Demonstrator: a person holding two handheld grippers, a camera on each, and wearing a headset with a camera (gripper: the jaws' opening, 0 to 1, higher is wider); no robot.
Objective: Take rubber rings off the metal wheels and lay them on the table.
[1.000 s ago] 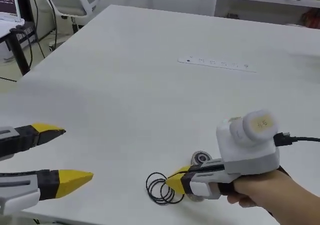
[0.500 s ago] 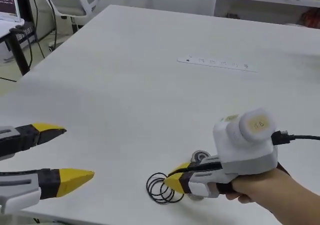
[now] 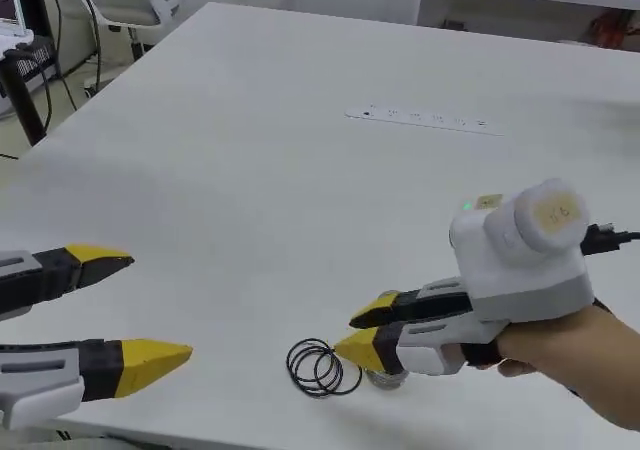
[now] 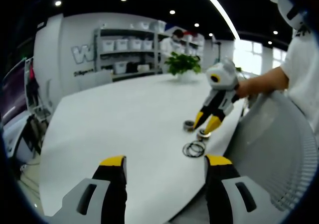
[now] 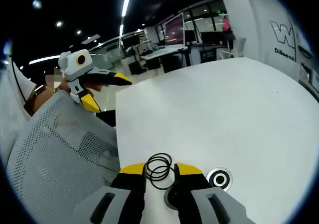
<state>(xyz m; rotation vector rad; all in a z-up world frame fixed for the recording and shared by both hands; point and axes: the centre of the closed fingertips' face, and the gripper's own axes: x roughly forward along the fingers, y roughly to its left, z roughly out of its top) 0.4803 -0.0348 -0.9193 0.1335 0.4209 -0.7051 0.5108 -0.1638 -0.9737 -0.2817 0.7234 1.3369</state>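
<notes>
Over a metal wheel (image 3: 383,378), the right hand-held gripper (image 3: 346,333) gapes slightly.

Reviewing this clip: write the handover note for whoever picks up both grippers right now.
Left gripper: open, empty, held well apart from the work.
Right gripper: jaws apart, low over one metal wheel; no ring visibly in them.
Things: a loose pile of black rubber rings lies on the table just ahead of the right gripper's tips; a second wheel sits beside the first.
Done: several rings are off and laid down.
Left: I cannot tell if either wheel still wears a ring. Check both, strip any and add them to the pile.
</notes>
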